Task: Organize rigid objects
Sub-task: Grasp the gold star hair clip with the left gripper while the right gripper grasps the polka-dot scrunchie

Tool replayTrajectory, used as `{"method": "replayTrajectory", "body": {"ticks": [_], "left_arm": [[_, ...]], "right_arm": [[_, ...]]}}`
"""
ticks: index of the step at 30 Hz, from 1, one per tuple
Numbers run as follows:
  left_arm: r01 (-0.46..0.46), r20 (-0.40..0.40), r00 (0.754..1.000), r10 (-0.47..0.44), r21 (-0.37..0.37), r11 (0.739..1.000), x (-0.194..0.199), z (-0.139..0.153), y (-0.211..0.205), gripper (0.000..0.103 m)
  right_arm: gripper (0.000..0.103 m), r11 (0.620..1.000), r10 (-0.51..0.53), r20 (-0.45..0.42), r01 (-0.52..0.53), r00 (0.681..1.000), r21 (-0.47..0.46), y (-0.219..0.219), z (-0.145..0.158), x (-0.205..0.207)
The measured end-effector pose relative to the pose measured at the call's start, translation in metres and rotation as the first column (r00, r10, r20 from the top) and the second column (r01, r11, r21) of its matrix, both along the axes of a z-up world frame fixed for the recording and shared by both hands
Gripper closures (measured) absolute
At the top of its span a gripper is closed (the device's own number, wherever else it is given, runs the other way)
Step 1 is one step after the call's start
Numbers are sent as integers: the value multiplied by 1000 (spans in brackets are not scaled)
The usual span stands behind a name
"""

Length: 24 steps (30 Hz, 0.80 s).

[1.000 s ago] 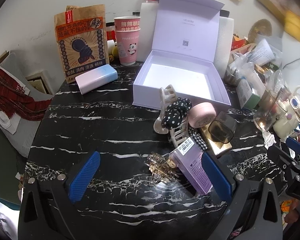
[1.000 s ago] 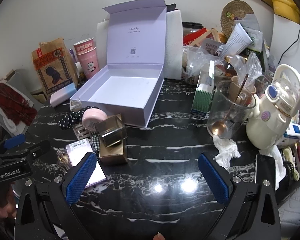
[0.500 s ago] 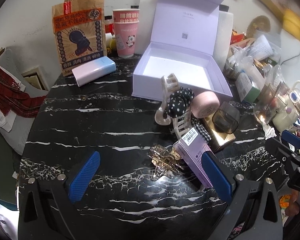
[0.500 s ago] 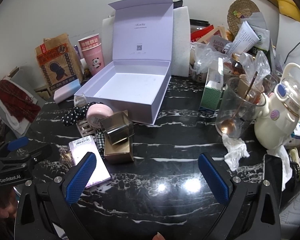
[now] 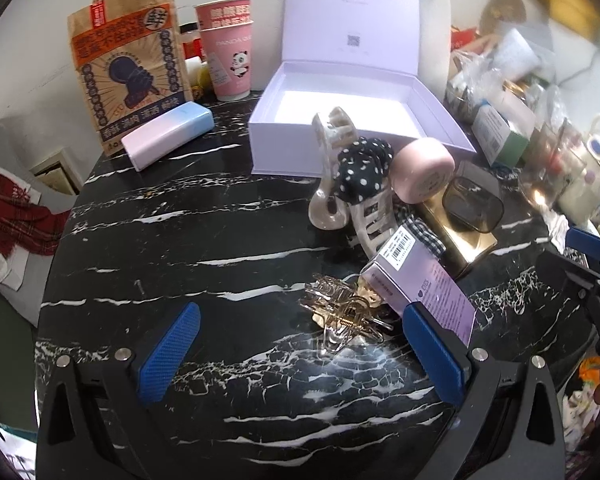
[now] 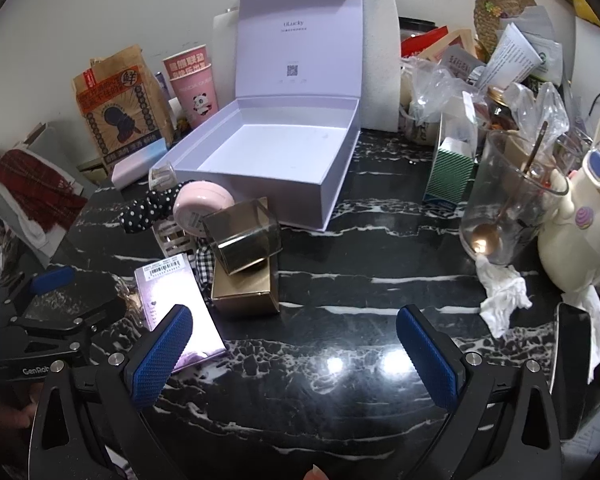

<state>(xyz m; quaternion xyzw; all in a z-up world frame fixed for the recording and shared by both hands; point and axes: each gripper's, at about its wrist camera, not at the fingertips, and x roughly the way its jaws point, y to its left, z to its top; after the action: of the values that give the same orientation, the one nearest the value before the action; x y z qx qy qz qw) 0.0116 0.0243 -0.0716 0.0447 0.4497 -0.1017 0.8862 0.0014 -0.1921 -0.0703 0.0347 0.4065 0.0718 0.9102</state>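
Observation:
An open lilac gift box (image 5: 288, 136) (image 6: 340, 176) stands empty at the back of the black marble table (image 5: 180, 240). In front of it lies a pile: a cream hair claw (image 5: 332, 160), a polka-dot scrunchie (image 5: 364, 172), a pink round compact (image 5: 422, 176) (image 6: 202, 208), a gold box with a smoky lid (image 5: 460, 220) (image 6: 244, 272), a flat purple box (image 5: 420, 284) (image 6: 176, 300) and a gold hair clip (image 5: 340, 316). My left gripper (image 5: 300, 352) is open, with the gold clip between its fingers. My right gripper (image 6: 296, 352) is open and empty over bare table.
A pastel power bank (image 5: 168, 136), a brown paper bag (image 5: 128, 72) and pink cups (image 5: 230, 60) stand at the back left. A glass jar with a spoon (image 6: 508, 200), a cream kettle (image 6: 580, 232), a green carton (image 6: 448, 176) and tissues (image 6: 500, 288) crowd the right.
Both grippers have moved forward towards the pile. The gold clip now sits further in between my left gripper's fingers. Nothing was taken hold of.

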Motion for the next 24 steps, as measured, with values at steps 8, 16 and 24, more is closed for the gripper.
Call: {"method": "replayTrajectory", "body": {"ticks": [8,16,24], "left_arm": [[90,-43,995,-91,-15,996,5,-12,-4,0],[197,-28,980,-196,37,980,9,-25,-6,0],[261,-27,965,-261,18,965,17,-35,-9,0]], "right_arm": [[0,1000,18,-31,-18,999,10,3,-9,8],[0,1000,27,-38,-27,999,2,9,-11,12],[0,999,29,-39,-30,999,-18,15,-10,17]]}}
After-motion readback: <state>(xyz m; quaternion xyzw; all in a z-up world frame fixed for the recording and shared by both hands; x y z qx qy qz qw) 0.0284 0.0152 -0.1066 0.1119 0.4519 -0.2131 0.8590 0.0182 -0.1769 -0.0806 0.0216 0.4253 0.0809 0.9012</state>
